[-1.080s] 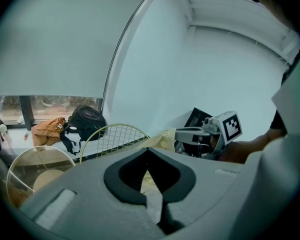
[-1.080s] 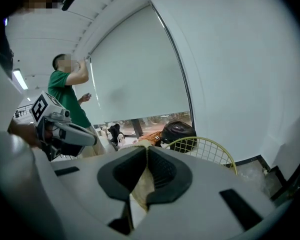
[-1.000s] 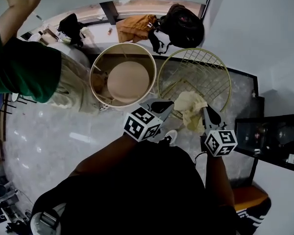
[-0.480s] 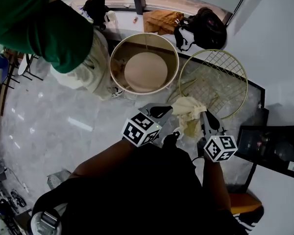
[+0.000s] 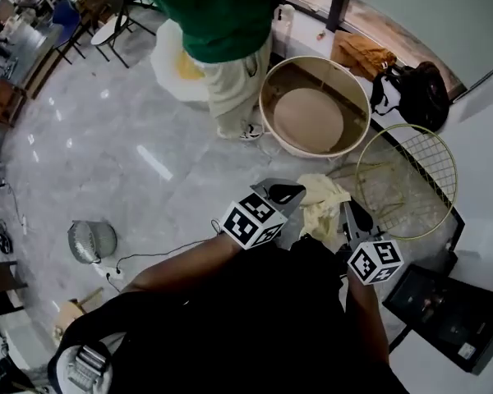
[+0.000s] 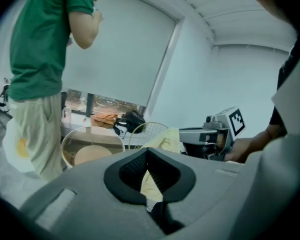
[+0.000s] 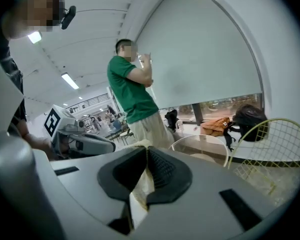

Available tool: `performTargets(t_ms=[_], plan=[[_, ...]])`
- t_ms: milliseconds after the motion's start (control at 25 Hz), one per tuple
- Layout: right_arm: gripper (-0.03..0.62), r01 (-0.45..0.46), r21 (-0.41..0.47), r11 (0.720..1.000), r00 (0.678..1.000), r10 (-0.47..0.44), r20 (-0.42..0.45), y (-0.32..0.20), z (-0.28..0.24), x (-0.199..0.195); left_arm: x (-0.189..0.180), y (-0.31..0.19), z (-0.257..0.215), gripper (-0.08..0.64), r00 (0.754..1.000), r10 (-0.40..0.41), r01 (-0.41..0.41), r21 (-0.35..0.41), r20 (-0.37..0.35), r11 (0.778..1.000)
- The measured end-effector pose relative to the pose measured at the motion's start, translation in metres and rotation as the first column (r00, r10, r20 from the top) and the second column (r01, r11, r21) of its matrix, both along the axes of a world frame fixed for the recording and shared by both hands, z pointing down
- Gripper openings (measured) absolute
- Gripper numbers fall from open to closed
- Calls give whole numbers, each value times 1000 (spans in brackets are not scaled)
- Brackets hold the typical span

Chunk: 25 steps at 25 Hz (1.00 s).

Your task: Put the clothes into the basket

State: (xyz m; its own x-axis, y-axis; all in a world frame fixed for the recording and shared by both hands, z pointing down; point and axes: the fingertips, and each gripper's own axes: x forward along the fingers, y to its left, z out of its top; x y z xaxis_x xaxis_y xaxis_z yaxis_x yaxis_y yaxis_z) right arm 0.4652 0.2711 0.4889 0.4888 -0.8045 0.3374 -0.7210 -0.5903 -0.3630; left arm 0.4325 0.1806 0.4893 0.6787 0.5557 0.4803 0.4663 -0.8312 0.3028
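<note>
Left tongs [image 5: 286,192]: jaws pressed together on a fold of the pale yellow cloth [image 5: 320,205]; the left gripper view shows the fabric pinched between the black pads and hanging below them. Right tongs [image 5: 353,216]: jaws likewise nearly closed, with only the thickness of the same cloth between the pads, as the right gripper view shows. The grip on both sides is unchanged from a second ago.

Cloth position: it hangs in the air between the two tongs, over the floor [image 5: 107,154], just beside the near left rim of the yellow wire basket [image 5: 453,164] and outside it. A second ago it hung over the near edge of that basket, and half a second ago it was already at the rim. It is not in the basket.

Surroundings: the round beige tub [image 5: 267,98] stands beside the basket and holds no cloth. The basket and the tub now lie in the upper right of the head view rather than in the middle, and far more floor shows on the left. The person in a green shirt [image 5: 222,11] now stands at top centre, beside the tub, having been at the left edge before. The black backpack [image 5: 419,93] and the orange garment [image 5: 363,53] lie behind the tub and basket as before.
</note>
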Motion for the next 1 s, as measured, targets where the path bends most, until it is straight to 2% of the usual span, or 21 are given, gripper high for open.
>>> performTargets(t_ms=[160, 320, 520, 720, 800, 1000], plan=[[31, 133, 24, 991, 991, -133, 12, -42, -11, -19, -34, -39, -13, 2, 988, -157, 157, -9, -14, 988], [31, 273, 33, 961, 962, -273, -5, -71, -26, -46, -68, -61, -26, 2, 954, -297, 297, -6, -40, 955], [31, 419, 25, 908, 908, -418, -34, -80, -43, -78, -107, -62, -33, 2, 890, -455, 455, -13, -36, 890], [31, 532, 21, 847, 846, -529, -65, -72, -45, -108, -138, -50, -32, 1, 819, -573, 572, -28, -26, 819], [31, 566, 20, 824, 824, -565, -49, -68, -35, -121, -155, -45, -29, 2, 789, -614, 614, -27, -18, 789], [31, 639, 25, 769, 769, -639, -2, -57, -17, -167, -225, -30, -16, 2, 716, -698, 698, 18, 25, 716]])
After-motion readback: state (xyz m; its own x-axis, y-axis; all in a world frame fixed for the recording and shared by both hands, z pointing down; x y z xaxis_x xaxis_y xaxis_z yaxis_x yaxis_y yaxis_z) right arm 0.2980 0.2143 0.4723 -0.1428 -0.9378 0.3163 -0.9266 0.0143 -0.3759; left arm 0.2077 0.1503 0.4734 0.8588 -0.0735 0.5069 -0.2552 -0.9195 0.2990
